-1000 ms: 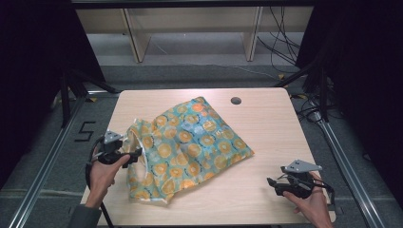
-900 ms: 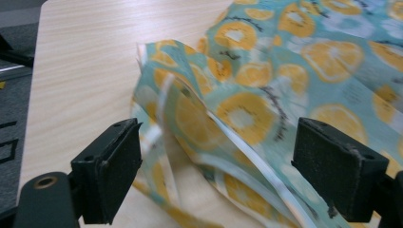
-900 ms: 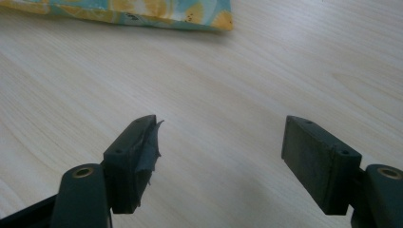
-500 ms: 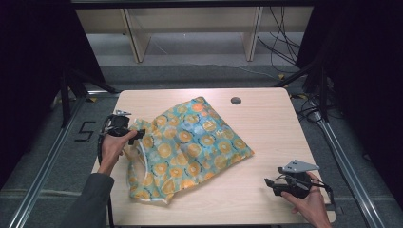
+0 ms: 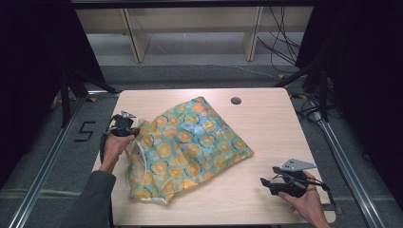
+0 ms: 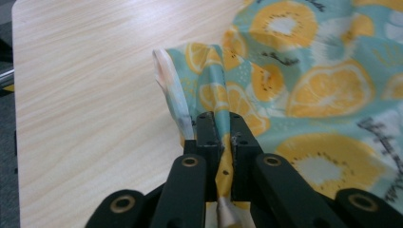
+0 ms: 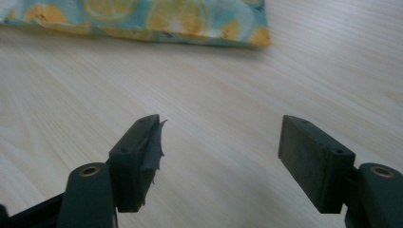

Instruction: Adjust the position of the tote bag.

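Fingers [image 6: 209, 137] just closed on the fruit-print cloth [image 6: 304, 80], right gripper [image 7: 221, 156] wide open

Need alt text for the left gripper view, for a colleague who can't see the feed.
The left hand-held gripper is shut on a raised fold of the citrus-print fabric bag, its two black jaws pinching the cloth between them. The bag lies on a light wooden table, which fills the picture's left side.

Black tongs [image 5: 134, 131], brass-ringed pivots, grey-green sleeve [image 5: 92, 202]
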`<control>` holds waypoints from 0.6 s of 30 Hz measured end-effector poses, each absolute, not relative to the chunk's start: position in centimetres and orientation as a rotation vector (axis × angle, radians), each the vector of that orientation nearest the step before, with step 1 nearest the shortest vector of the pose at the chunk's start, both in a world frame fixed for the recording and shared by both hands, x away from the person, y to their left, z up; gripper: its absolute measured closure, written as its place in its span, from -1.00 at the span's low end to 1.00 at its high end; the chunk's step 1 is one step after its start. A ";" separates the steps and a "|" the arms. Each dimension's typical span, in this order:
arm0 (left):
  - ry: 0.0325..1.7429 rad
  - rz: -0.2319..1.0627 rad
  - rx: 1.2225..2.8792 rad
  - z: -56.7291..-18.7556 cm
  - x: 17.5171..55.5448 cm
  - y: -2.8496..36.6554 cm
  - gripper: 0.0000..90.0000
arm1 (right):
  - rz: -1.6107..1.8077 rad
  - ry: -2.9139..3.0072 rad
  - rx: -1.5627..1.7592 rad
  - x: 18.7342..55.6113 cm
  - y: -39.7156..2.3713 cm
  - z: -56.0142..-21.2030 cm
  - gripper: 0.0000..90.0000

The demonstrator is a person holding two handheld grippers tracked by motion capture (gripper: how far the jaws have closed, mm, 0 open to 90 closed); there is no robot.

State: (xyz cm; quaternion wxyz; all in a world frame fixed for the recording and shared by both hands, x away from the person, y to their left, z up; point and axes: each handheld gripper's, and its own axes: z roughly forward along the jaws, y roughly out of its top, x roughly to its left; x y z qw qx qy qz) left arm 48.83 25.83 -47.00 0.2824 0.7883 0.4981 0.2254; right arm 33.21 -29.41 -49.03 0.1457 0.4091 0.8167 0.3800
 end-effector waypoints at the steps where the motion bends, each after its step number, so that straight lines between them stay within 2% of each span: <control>1: 1.317 0.578 2.089 -47.0 47.9 26.0 0.94 | 1.103 2.370 1.196 33.3 -28.9 -49.0 -0.22; 4: 1.280 0.554 2.091 -47.0 46.8 26.0 0.94 | 1.039 2.380 1.093 33.9 -28.4 -48.9 -0.20; 5: 1.249 0.557 2.102 -47.1 45.7 25.8 0.95 | 1.052 2.394 1.076 34.3 -27.7 -48.6 -0.07; 6: 1.249 0.557 2.102 -47.1 45.7 25.8 0.95 | 1.052 2.394 1.076 34.3 -27.7 -48.6 -0.07; 8: 1.230 0.530 2.115 -47.1 44.7 25.8 0.95 | 1.039 2.406 1.056 35.1 -26.5 -48.4 0.15; 10: 1.208 0.511 2.119 -47.0 43.9 26.0 0.96 | 1.066 2.418 1.054 35.5 -26.3 -48.6 0.21; 11: 1.188 0.510 2.114 -46.9 43.2 25.9 0.96 | 1.033 2.438 1.027 36.2 -25.7 -48.6 0.43; 13: 1.168 0.501 2.136 -46.9 42.9 25.9 0.96 | 1.044 2.450 0.987 36.8 -24.9 -48.5 0.63; 14: 1.150 0.490 2.148 -46.9 42.6 25.7 0.96 | 1.044 2.450 0.987 36.8 -24.9 -48.5 0.63; 15: 1.133 0.481 2.158 -46.8 42.2 25.4 0.96 | 1.114 2.472 1.008 37.6 -24.2 -48.8 0.74; 18: 1.108 0.471 2.166 -46.7 41.9 25.1 0.96 | 1.055 2.478 0.972 38.3 -23.1 -49.3 0.80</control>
